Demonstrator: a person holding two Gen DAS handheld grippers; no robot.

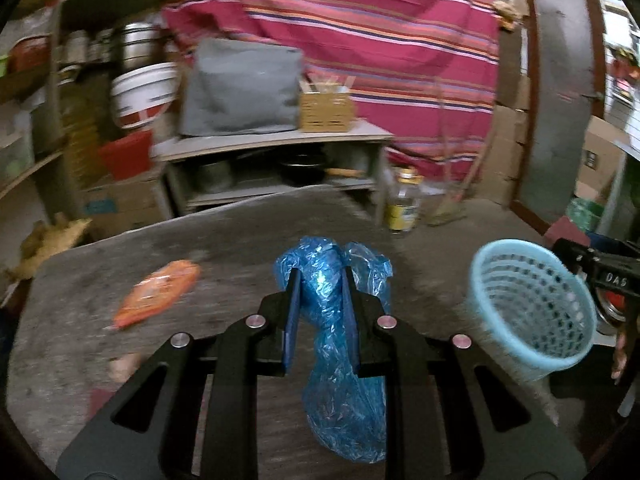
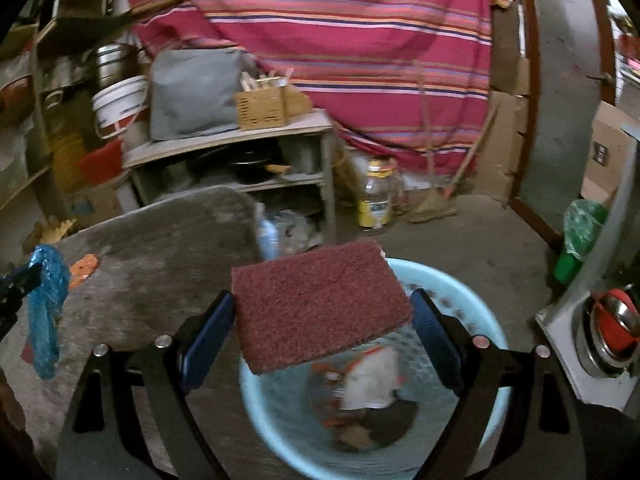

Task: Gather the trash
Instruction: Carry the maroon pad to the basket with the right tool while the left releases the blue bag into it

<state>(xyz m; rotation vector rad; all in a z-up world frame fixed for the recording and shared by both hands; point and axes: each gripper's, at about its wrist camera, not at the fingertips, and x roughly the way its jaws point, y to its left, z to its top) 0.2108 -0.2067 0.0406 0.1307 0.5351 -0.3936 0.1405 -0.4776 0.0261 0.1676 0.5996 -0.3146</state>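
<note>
A: Wrappers already lie in the light blue basket [image 2: 372,432], and the right gripper [image 2: 324,336], jaws spread wide, has a maroon scouring pad [image 2: 320,304] between them right above its mouth; whether the pads still touch it is unclear.

B: The left gripper [image 1: 320,312], clamped on a blue plastic bag [image 1: 340,340], comes next. Left of the basket an orange wrapper [image 1: 158,294] waits on the grey slab [image 1: 240,232]. Open room between them; the basket stands at the slab's edge.
</note>
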